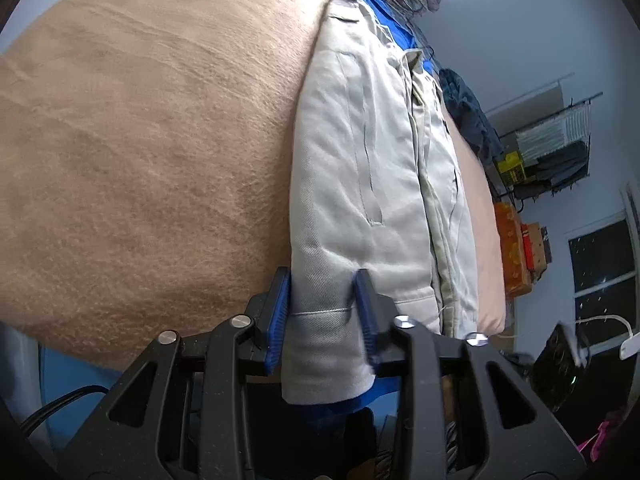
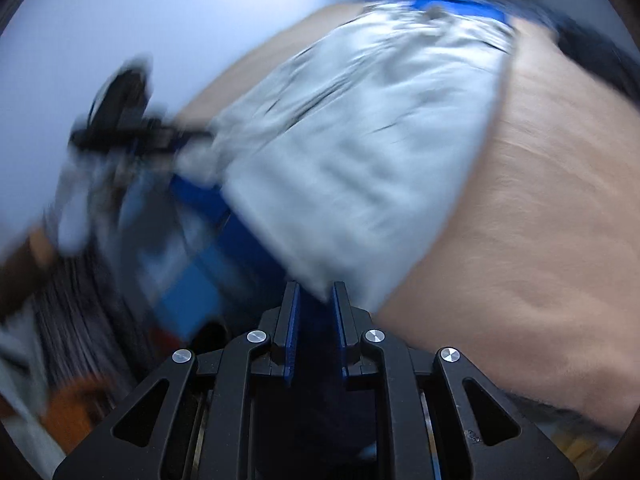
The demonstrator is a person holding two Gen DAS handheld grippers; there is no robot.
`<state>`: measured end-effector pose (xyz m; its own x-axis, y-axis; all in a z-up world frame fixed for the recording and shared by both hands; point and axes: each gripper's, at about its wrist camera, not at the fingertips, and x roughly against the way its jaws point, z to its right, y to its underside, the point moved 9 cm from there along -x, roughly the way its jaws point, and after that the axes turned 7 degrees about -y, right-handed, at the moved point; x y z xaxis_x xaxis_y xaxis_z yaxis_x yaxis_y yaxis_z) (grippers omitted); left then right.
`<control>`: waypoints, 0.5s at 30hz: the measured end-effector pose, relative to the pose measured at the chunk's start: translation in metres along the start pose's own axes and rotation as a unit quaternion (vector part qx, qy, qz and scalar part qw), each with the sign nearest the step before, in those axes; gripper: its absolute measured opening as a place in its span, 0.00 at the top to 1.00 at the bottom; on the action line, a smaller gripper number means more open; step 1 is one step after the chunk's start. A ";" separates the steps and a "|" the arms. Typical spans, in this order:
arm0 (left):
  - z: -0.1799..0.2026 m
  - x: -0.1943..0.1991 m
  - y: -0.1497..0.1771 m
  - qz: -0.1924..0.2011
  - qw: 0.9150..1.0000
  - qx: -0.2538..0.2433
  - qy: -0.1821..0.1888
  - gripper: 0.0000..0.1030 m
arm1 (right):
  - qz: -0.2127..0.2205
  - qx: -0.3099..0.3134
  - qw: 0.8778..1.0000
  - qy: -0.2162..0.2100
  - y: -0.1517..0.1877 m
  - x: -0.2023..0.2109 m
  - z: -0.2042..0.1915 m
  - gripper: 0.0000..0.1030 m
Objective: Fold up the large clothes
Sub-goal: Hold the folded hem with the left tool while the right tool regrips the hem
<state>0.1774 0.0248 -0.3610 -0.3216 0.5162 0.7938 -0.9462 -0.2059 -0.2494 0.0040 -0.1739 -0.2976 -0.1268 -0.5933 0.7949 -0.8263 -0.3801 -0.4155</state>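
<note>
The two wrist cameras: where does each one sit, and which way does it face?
Left wrist: on the left tool, looking along its fingers at the light grey fabric jacket on the tan fuzzy blanket.
Right wrist: on the right tool, facing the jacket's corner; blurred; the left tool shows far off.
Shared: jacket, blanket.

The left gripper (image 1: 324, 312) points steeply down, its blue pads (image 1: 278, 320) apart on either side of the jacket's hem. The right gripper (image 2: 316, 312) tilts down too, jaws narrowly apart at the jacket's corner.
</note>
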 end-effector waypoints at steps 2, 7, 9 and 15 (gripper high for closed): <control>-0.003 0.006 -0.003 0.008 1.000 0.011 0.011 0.50 | 0.003 0.006 1.000 -0.003 0.002 0.005 -0.006 0.86; -0.004 -0.003 0.000 -0.025 0.997 0.041 0.055 0.50 | 0.082 -0.095 0.992 -0.016 -0.015 0.036 0.029 0.45; -0.004 -0.011 0.004 -0.044 0.995 0.049 0.068 0.50 | 0.099 -0.125 0.987 -0.017 -0.020 0.040 0.044 0.40; -0.002 -0.021 0.004 -0.069 0.991 0.063 0.100 0.50 | 0.087 -0.195 0.974 -0.078 -0.026 0.022 0.075 0.40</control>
<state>0.1804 0.0147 -0.3792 -0.2027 0.6978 0.6870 -0.9738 -0.2175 -0.0663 0.0640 -0.2305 -0.3020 -0.2240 -0.7363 0.6385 -0.9490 0.0158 -0.3148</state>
